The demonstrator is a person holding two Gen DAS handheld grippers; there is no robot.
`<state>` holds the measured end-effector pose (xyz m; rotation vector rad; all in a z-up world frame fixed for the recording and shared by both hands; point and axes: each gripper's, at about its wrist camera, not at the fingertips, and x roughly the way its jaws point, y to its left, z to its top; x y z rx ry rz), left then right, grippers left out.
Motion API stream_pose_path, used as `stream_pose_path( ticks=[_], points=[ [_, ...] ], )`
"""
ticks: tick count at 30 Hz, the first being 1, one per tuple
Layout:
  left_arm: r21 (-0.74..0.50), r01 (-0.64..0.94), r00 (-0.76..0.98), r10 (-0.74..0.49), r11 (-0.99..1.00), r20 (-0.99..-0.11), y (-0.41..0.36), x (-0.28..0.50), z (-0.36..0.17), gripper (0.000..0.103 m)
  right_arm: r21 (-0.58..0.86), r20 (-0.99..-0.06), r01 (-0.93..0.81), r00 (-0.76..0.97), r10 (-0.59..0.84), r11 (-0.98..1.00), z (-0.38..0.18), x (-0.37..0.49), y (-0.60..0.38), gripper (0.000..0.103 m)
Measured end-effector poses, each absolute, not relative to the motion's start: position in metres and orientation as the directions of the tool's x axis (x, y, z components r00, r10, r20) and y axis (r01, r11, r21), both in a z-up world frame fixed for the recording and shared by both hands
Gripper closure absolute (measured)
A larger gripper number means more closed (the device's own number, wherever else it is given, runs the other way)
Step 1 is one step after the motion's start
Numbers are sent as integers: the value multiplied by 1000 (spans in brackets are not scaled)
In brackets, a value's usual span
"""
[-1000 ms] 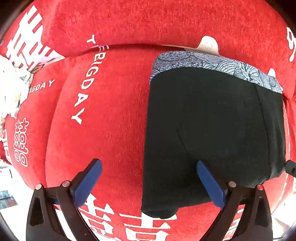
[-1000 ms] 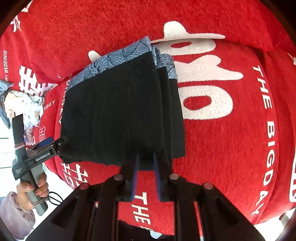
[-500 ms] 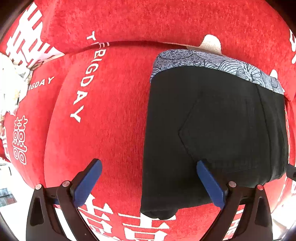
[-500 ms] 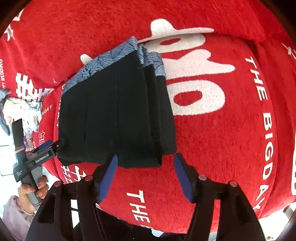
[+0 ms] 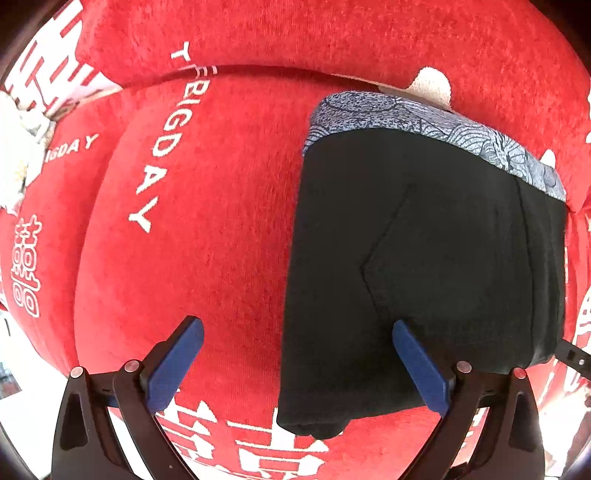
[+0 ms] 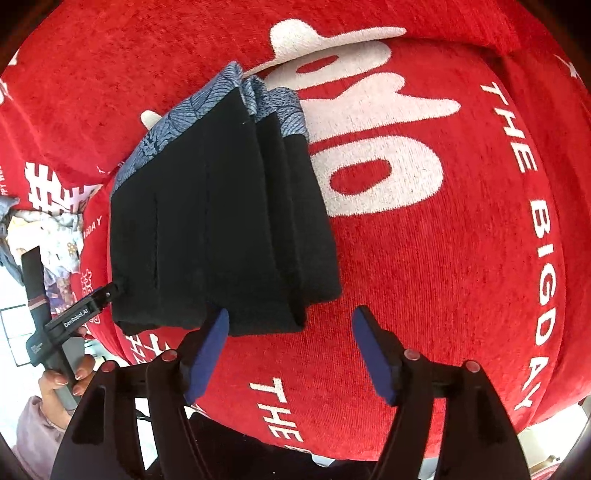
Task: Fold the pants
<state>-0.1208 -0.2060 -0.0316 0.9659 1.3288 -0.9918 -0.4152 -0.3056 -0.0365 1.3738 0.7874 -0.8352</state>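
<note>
The black pants [image 5: 424, 266] lie folded into a compact stack on the red sofa cover, with a blue-grey patterned waistband at the far edge. They also show in the right wrist view [image 6: 218, 229], layers stepped on the right side. My left gripper [image 5: 295, 332] is open and empty at the stack's near left corner, its right finger over the cloth. My right gripper [image 6: 290, 321] is open and empty at the stack's near right corner. The left gripper body [image 6: 74, 321] shows in the right wrist view, held by a hand.
The red sofa cover [image 5: 192, 206] with white lettering spreads all around the pants, and its back cushion [image 5: 295, 33] rises behind. A pile of pale patterned clothes [image 6: 55, 236] lies at the far left. The sofa's front edge runs just below both grippers.
My right gripper, shut on the pants' near edge a second ago, has opened and let go and drawn back slightly. The left gripper stays open, nearly still.
</note>
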Motion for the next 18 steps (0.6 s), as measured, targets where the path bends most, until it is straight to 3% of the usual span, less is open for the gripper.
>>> stream_pose_path(
  ticks=[9,18],
  points=[
    [-187,930,-175,-64,317,-982,-224,-95,-30,1,513,-856,855,516,-28,67,-35,-423,-327,30],
    [-382,885,-382,-57,265,-923,-257,-77,-54,1,642,-764,762,645,-6,85,-44,-434,-369,30]
  ],
)
